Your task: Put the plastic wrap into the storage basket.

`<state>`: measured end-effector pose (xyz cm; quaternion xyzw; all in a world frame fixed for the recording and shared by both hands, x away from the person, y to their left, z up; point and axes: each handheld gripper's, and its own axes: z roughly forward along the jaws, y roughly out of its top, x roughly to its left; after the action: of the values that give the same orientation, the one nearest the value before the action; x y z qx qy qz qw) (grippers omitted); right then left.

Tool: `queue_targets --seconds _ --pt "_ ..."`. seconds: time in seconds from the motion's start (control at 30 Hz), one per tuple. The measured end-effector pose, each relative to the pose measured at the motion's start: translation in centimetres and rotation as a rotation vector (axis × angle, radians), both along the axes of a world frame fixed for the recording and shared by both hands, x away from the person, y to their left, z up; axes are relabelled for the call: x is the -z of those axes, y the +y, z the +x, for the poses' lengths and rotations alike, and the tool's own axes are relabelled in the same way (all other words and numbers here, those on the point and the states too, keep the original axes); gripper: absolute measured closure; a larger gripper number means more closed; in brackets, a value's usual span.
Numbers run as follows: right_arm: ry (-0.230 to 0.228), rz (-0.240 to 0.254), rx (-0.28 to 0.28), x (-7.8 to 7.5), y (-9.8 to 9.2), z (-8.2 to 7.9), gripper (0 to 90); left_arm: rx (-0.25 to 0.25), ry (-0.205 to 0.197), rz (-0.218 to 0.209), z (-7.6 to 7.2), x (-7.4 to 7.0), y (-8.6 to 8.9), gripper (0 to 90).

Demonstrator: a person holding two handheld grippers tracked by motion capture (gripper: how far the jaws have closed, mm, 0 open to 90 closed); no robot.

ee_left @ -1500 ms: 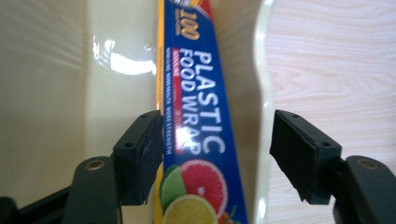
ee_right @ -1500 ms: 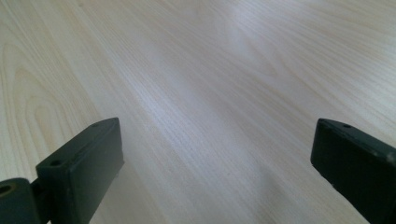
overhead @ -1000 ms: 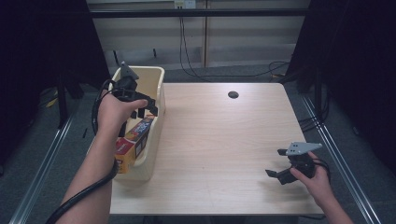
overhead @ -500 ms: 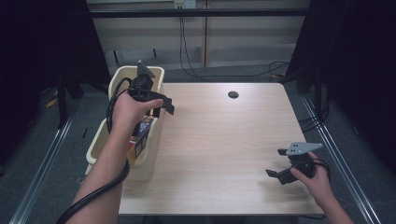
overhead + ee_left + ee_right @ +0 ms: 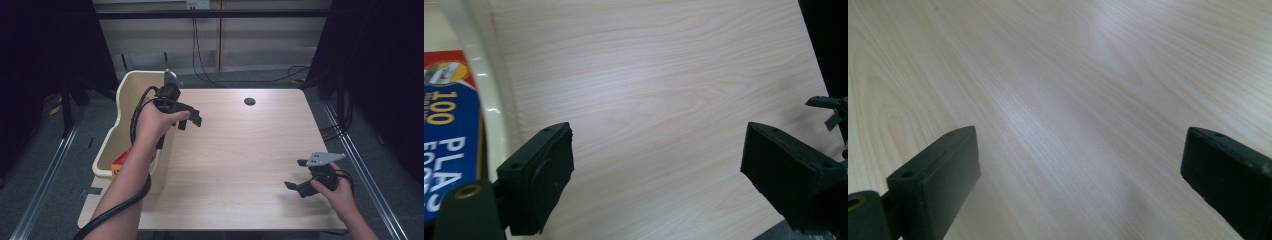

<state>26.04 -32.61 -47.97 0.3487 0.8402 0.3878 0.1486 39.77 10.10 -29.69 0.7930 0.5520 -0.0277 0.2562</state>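
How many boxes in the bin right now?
1 visible: a red, blue and yellow box at the near end of the cream bin, beside the left gripper in its own view. More may lie behind the forearm.

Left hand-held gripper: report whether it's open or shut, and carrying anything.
Open and empty. The left hand-held gripper has its jaws spread wide apart with just bare table between them.

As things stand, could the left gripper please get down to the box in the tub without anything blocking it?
Probably yes: the left gripper hovers just beside the open-topped tub, jaws wide apart and holding nothing, and the box lies uncovered inside.
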Motion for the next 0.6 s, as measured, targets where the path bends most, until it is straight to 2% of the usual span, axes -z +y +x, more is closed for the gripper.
queue_targets --seconds 0.3,0.4,0.6 --pt "-0.002 0.001 -0.002 0.0 0.0 0.0 2.2 0.028 -0.011 -0.027 -0.4 1.1 -1.5 13.1" --pt "-0.002 -0.002 -0.001 0.0 0.0 0.0 2.2 0.058 -0.007 -0.035 -0.8 1.6 -2.1 12.9" --pt "-0.004 -0.002 -0.005 -0.1 0.0 0.0 2.2 0.076 -0.003 -0.046 -1.1 2.6 -2.7 12.2"
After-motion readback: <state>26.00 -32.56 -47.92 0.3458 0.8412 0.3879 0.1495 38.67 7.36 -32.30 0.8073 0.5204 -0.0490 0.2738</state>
